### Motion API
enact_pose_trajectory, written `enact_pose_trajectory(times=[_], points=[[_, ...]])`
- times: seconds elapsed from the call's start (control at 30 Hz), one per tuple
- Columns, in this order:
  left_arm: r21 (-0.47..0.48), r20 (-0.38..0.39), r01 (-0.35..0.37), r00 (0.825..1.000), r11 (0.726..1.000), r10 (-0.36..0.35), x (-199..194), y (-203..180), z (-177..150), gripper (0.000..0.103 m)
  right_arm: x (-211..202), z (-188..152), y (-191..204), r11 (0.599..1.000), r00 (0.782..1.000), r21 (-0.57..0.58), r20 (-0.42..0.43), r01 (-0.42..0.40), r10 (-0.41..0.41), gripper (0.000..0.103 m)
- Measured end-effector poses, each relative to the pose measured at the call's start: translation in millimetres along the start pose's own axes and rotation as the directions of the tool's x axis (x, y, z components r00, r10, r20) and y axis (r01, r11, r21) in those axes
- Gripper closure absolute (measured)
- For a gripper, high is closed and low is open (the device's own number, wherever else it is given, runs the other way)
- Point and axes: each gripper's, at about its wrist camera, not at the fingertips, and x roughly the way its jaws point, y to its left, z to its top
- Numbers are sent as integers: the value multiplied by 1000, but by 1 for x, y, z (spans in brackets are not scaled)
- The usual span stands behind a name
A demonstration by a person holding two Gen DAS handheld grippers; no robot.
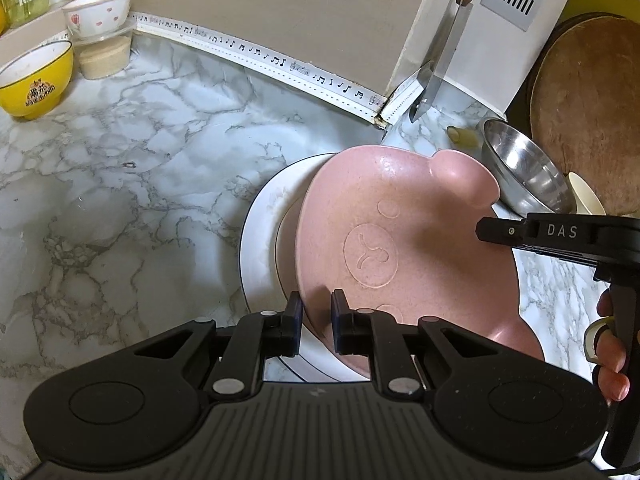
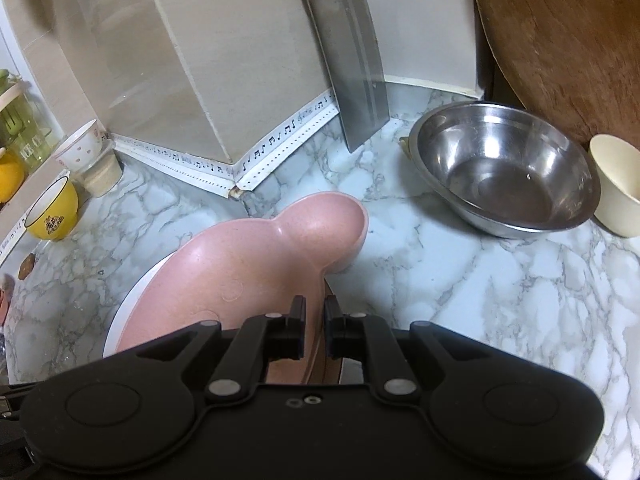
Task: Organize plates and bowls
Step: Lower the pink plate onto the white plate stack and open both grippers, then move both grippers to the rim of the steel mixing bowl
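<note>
My left claw (image 1: 316, 320) and right claw (image 2: 314, 326) each pinch a rim of the pink plate (image 1: 400, 240) (bear-faced), which lies on the white plate (image 1: 260, 248) near the surface's back corner, beside the steel bowl (image 2: 508, 168).

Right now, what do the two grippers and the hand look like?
Both grippers, left and right, are matte black plastic with flat pads, silver pivot pins and round caps on a ribbed body. The right one's side reads "DAS" in white. The hand on its handle wears a pale ring.
</note>
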Motion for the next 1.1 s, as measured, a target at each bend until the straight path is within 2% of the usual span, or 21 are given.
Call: enact_pose_trajectory(times=[0.5,0.6,0.73,0.9,0.93,0.97,1.03,1.07,1.1], points=[[74,4,-2,1000,997,2,-4,-4,0,86,-10,-3,-8,1000,1000,-13,-13,-2,1,90],[91,29,-7,1000,996,5,-10,-8,-1,73,-17,-4,-10,1000,1000,-17,3,-5,5,90],[125,83,-13,997,992,2,-22,-17,-2,45,-31,-6,-9,999,999,-52,33,-7,9,90],[159,115,7,993,987,-25,-35,-30,1,44,-51,-7,-9,997,998,-75,68,-10,15,88],[165,119,11,992,986,-31,-38,-33,2,41,-55,-7,-10,997,997,-76,76,-11,17,88],[170,125,16,991,985,-37,-40,-36,3,37,-60,-7,-12,997,996,-74,88,-10,16,86],[181,139,28,989,983,-54,-45,-43,5,35,-70,-8,-14,998,994,-69,110,3,5,82],[189,146,37,987,981,-65,-48,-47,6,35,-75,-8,-16,998,993,-68,121,6,2,74],[198,150,43,986,979,-74,-50,-52,7,35,-80,-8,-19,998,991,-67,131,12,-4,58]])
